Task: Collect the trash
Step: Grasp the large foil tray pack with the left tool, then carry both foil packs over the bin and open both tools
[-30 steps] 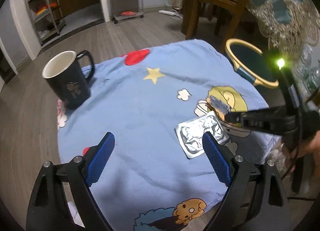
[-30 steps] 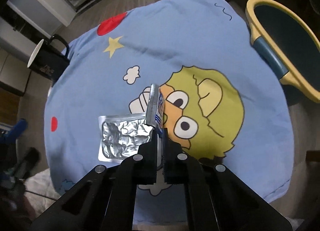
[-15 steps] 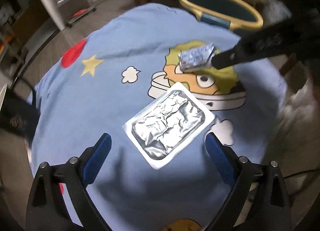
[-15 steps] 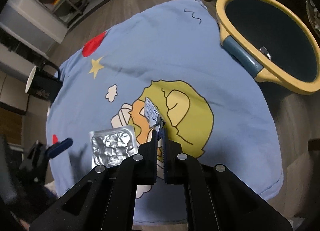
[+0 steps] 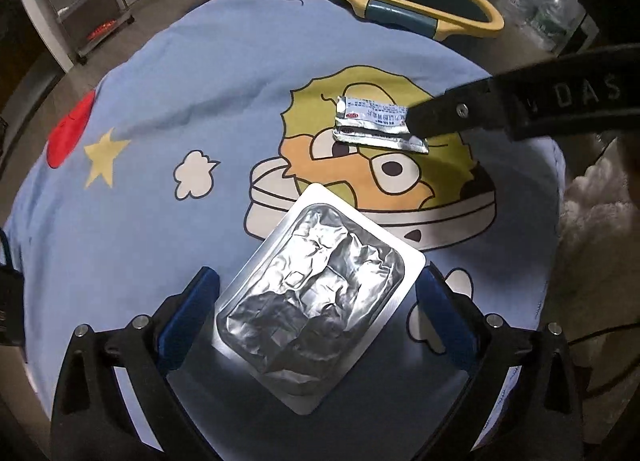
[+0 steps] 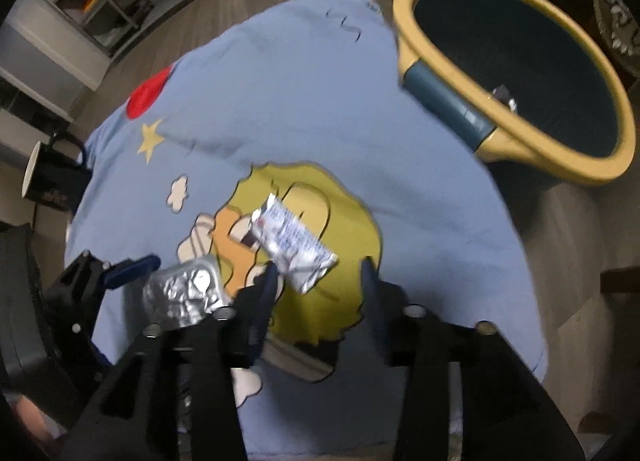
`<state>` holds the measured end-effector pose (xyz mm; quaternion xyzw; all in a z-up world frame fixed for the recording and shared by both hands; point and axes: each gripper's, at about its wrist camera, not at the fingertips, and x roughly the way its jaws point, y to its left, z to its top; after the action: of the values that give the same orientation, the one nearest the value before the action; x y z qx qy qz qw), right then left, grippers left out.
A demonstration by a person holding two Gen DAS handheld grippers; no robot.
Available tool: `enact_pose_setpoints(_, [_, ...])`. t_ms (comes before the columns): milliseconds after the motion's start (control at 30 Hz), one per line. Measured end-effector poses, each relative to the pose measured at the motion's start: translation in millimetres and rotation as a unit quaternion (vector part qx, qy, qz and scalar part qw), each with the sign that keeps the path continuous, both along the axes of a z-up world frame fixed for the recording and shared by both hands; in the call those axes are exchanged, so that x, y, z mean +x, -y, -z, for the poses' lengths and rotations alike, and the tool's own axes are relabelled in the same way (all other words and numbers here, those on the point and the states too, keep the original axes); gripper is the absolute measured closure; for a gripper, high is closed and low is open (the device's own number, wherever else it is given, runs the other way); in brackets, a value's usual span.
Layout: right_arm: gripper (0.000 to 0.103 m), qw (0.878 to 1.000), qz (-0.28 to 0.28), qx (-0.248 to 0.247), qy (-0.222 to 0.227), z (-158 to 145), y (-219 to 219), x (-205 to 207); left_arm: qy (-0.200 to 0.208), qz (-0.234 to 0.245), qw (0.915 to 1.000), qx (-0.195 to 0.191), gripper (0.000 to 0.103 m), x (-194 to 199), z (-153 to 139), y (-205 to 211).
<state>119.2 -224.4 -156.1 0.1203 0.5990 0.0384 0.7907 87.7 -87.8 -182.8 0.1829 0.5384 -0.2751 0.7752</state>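
Observation:
A silver foil blister tray (image 5: 316, 285) lies on the blue cartoon cloth (image 5: 168, 109). My left gripper (image 5: 316, 309) is open, its blue pads on either side of the tray. A small printed foil sachet (image 5: 376, 125) lies on the yellow cartoon head. In the right wrist view the sachet (image 6: 292, 249) lies just ahead of my right gripper (image 6: 320, 285), whose jaws are open and not holding it. The foil tray (image 6: 188, 293) shows at lower left there.
A yellow-rimmed dark teal bin (image 6: 520, 73) stands past the table's far right edge; it also shows in the left wrist view (image 5: 404, 9). A black mug (image 6: 52, 177) stands at the left edge. Metal shelves (image 5: 88, 1) stand on the wooden floor behind.
My right gripper has opened and let go of the sachet, which now lies on the cloth. My left gripper has moved forward until its pads flank the foil tray.

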Motion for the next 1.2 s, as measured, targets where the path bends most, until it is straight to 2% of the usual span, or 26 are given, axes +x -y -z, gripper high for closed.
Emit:
enact_pose_setpoints(133, [0.054,1.000,-0.012,-0.012,0.009,1,-3,5,0.000,-0.004,1.0000,-0.005,0.008,-1,-1,-3])
enact_pose_setpoints(267, [0.054,0.999,-0.041,-0.026,0.019,2,-14,9,-0.001,-0.028,0.9995,-0.016,0.023,5,-6,-11])
enact_pose_setpoints(367, [0.054,0.998,-0.055,-0.030,0.021,6,-22,15,0.001,-0.046,0.9988,-0.014,0.029,6,-7,-16])
enact_pose_setpoints(467, [0.054,0.997,-0.067,-0.040,0.018,10,-26,17,-0.001,-0.064,0.9979,-0.010,0.031,10,-8,-21])
enact_pose_setpoints(600, [0.054,0.991,-0.110,-0.074,0.024,11,-40,14,-0.006,-0.089,0.9959,-0.011,0.032,14,-10,-31])
enact_pose_setpoints(633, [0.056,0.989,-0.125,-0.082,0.024,11,-44,13,-0.007,-0.096,0.9953,-0.012,0.032,16,-11,-33])
enact_pose_setpoints(700, [0.071,0.980,-0.157,-0.114,0.029,11,-54,10,-0.010,-0.114,0.9932,-0.018,0.033,20,-13,-39])
enact_pose_setpoints(867, [0.073,0.979,-0.161,-0.121,0.030,6,-55,10,-0.004,-0.134,0.9905,-0.029,0.033,22,-22,-42])
enact_pose_setpoints(1033, [0.073,0.988,-0.111,-0.093,0.047,-21,-34,15,0.020,-0.132,0.9903,-0.039,0.033,21,-42,-37])
enact_pose_setpoints(1100, [0.073,0.989,-0.109,-0.078,0.060,-43,-26,18,0.037,-0.124,0.9908,-0.041,0.033,18,-56,-30])
enact_pose_setpoints(1200, [0.073,0.984,-0.127,-0.077,0.099,-89,-13,22,0.057,-0.116,0.9902,-0.052,0.033,18,-76,-19])
